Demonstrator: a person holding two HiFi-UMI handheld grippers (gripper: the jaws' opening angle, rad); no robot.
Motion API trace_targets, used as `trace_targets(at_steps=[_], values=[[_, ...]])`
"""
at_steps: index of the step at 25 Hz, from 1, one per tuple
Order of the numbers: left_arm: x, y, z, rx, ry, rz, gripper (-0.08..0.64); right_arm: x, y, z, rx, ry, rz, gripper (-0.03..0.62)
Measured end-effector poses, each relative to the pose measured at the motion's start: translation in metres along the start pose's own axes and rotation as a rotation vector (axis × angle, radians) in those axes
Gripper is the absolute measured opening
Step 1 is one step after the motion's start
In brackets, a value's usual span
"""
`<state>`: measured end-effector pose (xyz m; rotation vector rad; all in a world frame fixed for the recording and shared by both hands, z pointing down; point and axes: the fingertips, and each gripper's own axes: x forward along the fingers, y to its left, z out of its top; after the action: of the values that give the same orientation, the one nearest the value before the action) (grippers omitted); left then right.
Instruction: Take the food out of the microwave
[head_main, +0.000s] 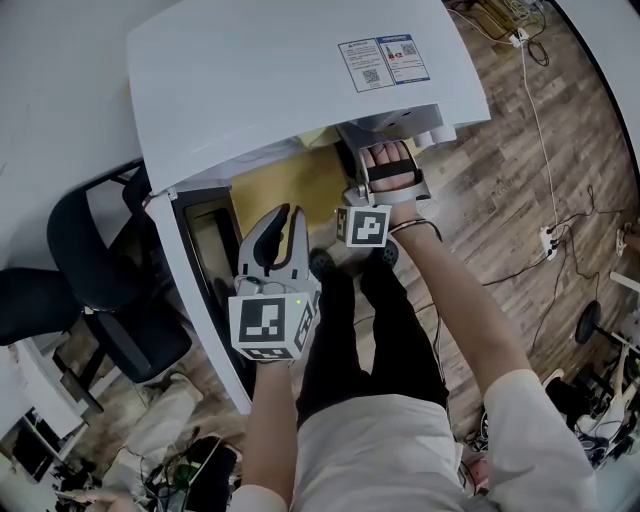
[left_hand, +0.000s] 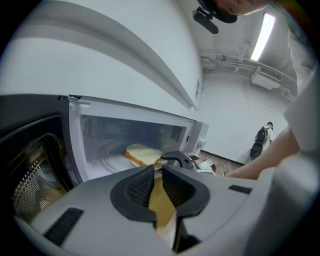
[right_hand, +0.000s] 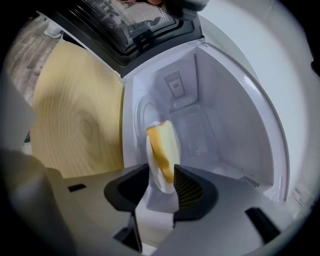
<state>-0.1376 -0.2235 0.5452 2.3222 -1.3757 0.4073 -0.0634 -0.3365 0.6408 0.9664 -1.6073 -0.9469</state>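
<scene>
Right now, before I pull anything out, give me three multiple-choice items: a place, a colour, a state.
1. Where is the bread?
A. on the table
B. on a plate in the microwave
C. on the floor

2. The plate's colour?
A. white
B. black
C. red

3. The microwave door?
A. shut
B. swung open
C. taken off

1 B: the slice lies on the plate in the cavity.
2 A: its rim shows white in the right gripper view.
3 B: the door stands swung out beside the exposed cavity.
</scene>
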Motion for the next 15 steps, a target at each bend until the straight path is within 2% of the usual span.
trace_targets(at_steps=[6, 15], values=[[-0.002, 0.000, 0.001, -0.001, -0.002, 0.002, 0.028, 0.007, 0.003, -0.002, -0.036, 0.023, -0.004, 0.135], [-0.005, -0.002, 0.001, 0.004, -0.001, -0.002, 0.028, 0.009, 0.010, -0.006, -0.069, 0.041, -0.012, 0.063]])
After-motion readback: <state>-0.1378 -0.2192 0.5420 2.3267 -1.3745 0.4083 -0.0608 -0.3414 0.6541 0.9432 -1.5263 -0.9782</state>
